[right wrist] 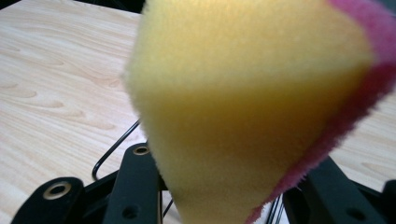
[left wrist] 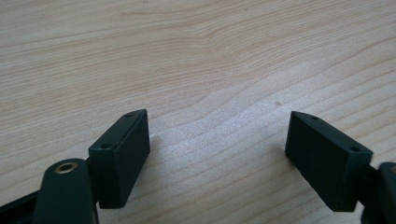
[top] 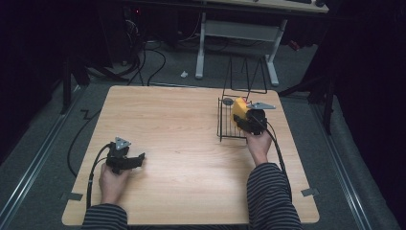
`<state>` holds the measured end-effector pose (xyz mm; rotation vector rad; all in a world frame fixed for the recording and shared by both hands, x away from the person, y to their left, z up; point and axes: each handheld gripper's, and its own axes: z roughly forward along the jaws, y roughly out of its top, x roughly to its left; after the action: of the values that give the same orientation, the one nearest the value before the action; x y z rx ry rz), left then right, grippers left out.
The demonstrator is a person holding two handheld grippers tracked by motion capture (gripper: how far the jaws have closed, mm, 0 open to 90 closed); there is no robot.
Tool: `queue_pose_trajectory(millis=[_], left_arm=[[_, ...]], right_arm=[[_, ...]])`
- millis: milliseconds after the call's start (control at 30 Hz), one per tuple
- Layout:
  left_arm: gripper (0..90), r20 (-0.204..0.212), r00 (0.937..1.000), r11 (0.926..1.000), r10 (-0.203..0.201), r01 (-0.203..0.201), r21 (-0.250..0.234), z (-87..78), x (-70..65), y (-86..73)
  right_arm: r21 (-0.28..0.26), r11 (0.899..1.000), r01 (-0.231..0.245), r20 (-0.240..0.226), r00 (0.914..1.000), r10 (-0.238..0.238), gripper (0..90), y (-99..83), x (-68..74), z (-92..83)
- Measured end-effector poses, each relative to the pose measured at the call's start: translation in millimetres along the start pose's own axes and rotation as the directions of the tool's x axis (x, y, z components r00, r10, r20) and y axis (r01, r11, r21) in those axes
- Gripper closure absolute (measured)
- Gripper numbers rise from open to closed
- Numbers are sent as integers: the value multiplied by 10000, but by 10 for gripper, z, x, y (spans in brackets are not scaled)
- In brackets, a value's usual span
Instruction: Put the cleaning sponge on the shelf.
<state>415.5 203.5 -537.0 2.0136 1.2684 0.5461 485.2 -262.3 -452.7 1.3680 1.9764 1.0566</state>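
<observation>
1. High view. Sponge (top: 239, 110), yellow with a pink-red edge, sits pinched in the right gripper (top: 245, 114) over the black wire rack (top: 224, 125) at the right rear of the tabletop (top: 182, 143). The right hand (top: 259, 143) comes at the rack from the near side, so the sponge lies ahead of the hand and above the rack's base wires. Whether it touches those wires I cannot tell. The rack's tall wire loops (top: 246, 76) rise behind it. The left gripper (top: 139, 159) rests low near the front left corner, well apart from rack and sponge, held by the left hand (top: 114, 182). The right hand is clearly the nearer one.

2. Left gripper view. Fingers (left wrist: 122, 156) spread wide, nothing between them, bare wood grain beneath.

3. Right gripper view. Sponge (right wrist: 252, 107) looms close and blurred, clamped between the two black fingers (right wrist: 135, 186) at its lower end. The free end points up and away from the camera, so its long axis appears to run on from the fingers rather than across them. The pink face (right wrist: 359, 93) lies along the right edge. Thin black rack wires (right wrist: 114, 149) show just below, between the fingers and the tabletop.

4. Judgement. The coming move turns on sponge against rack: it hangs directly over the wires, so a short lowering, long axis kept along the slots, should seat it before the fingers let go.
</observation>
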Motion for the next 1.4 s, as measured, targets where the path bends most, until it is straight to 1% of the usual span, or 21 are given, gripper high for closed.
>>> queue_pose_trajectory(millis=[100, 133, 200, 267, 367, 400, 467, 700, 800, 933, 1133, 1167, 1200, 1233, 1267, 1400], left_arm=[[225, 1, 10000, 10000, 1, -1, 0, 0, 0, 0], [224, 2, 10000, 10000, -3, 3, 0, 0, 0, 0], [224, 1, 10000, 10000, -1, 1, 1, 0, 0, 0], [224, 2, 10000, 10000, -1, 1, -1, 0, 0, 0], [224, 1, 10000, 10000, -1, 1, 0, 0, 0, 0], [224, 2, 10000, 10000, -1, 1, -1, 0, 0, 0], [224, 3, 10000, 10000, -1, 1, -3, 0, 0, 0], [224, 1, 10000, 10000, -4, 4, -3, 0, 0, 0], [225, 1, 10000, 10000, -4, 4, -3, 0, 0, 0], [224, -2, 10000, 10000, 0, 0, -1, 1, -1, 1], [224, -3, 10000, 10000, -1, 1, 1, 1, -1, 1], [224, -3, 10000, 10000, 2, -2, 2, 1, -1, 1], [224, -2, 10000, 10000, 6, -6, 7, 1, -1, 1], [224, -2, 10000, 10000, 6, -6, 7, 1, -1, 1], [224, -15, 10000, 10000, 12, -12, 10, 1, -3, 1], [224, -12, 10000, 10000, 13, -13, 13, 1, -3, 1]], right_arm=[[18, 10000, -40, 39, 10000, 40, 610, 1, 11, 40], [81, 10000, 3, 107, 9999, -4, 609, -6, 14, 97], [118, 9999, 19, 119, 9999, -20, 609, -10, 12, 123], [180, 9997, -148, 47, 9999, 148, 610, -26, 4, 190], [311, 9994, -156, 64, 9999, 154, 609, -29, 2, 240], [322, 9993, -206, 15, 9998, 206, 609, -36, 4, 274], [322, 9994, -157, 16, 9999, 156, 609, -39, 3, 297], [399, 9990, -177, 55, 9998, 175, 608, -59, 3, 348], [539, 9984, -141, 56, 9999, 138, 607, -79, 6, 383], [509, 9986, -139, 49, 9999, 137, 606, -81, 9, 385], [599, 9982, -86, 77, 9999, 81, 599, -85, 11, 381], [592, 9982, -73, 89, 9999, 68, 591, -83, 10, 381], [581, 9983, -89, 84, 9999, 85, 564, -83, 8, 379], [581, 9983, -89, 84, 9999, 85, 564, -83, 8, 379], [624, 9976, -292, 3, 9996, 293, 472, -84, -1, 377], [622, 9974, -364, 9, 9993, 364, 378, -84, 6, 347]])
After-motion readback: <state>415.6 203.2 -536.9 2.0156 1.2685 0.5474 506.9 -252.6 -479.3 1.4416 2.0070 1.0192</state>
